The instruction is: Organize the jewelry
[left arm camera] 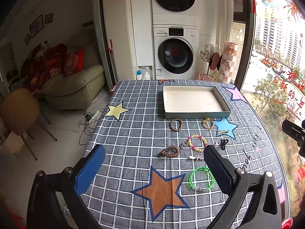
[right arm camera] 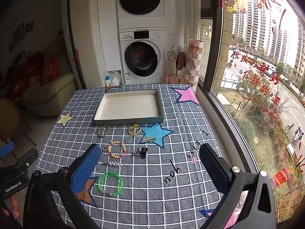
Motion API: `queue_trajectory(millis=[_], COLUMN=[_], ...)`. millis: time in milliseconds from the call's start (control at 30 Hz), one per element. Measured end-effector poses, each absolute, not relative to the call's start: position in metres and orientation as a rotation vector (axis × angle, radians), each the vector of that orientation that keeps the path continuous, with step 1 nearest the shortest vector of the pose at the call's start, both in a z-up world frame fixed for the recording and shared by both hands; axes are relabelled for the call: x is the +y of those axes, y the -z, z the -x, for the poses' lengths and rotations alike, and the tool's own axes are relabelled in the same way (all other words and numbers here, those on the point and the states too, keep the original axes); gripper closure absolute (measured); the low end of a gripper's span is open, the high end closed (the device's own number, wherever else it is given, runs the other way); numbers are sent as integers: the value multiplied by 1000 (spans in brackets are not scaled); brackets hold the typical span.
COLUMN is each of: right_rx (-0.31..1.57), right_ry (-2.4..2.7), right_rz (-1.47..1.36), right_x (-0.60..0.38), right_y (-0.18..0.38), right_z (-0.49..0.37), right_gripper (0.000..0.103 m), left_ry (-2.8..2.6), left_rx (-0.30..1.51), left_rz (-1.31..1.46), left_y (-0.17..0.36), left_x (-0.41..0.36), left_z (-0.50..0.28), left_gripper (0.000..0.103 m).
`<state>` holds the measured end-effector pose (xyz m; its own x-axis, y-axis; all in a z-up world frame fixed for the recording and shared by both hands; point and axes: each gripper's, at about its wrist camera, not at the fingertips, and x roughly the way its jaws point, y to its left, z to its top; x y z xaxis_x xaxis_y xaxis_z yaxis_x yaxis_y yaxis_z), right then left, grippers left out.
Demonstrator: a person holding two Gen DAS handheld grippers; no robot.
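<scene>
Both grippers hovering near edge, jaws spread wide, holding nothing; left gripper (left arm camera: pixel 154 168), right gripper (right arm camera: pixel 149 164); bracelets, green bangle (right arm camera: pixel 110 184) lying before empty tray (right arm camera: pixel 128 121), awaiting sorting.

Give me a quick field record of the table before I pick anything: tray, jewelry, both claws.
tray: grey tray, empty, at far end of table
nearest piece: green bangle, on cloth
middle: pastel bead bracelet, brown coil tie, star clip, black charm
by tray: braided ring, gold bangle, gold clip
left claw: open, holds nothing
right claw: open, holds nothing
</scene>
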<state>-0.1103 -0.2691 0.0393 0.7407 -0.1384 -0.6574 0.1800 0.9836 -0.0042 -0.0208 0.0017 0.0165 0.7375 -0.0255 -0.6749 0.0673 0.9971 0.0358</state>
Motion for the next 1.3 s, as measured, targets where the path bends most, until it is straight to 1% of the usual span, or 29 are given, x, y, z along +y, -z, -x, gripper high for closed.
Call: queue_trajectory(millis=[1300], right_rx=[716], right_ry=[185], right_rz=[-64], right_x=[-268], right_y=[-39], right_z=[115], right_gripper=[0], left_ry=[54], left_rx=[752], left_rz=[-73], left_y=[-12], left_x=[3], left_z=[20], left_gripper=[0])
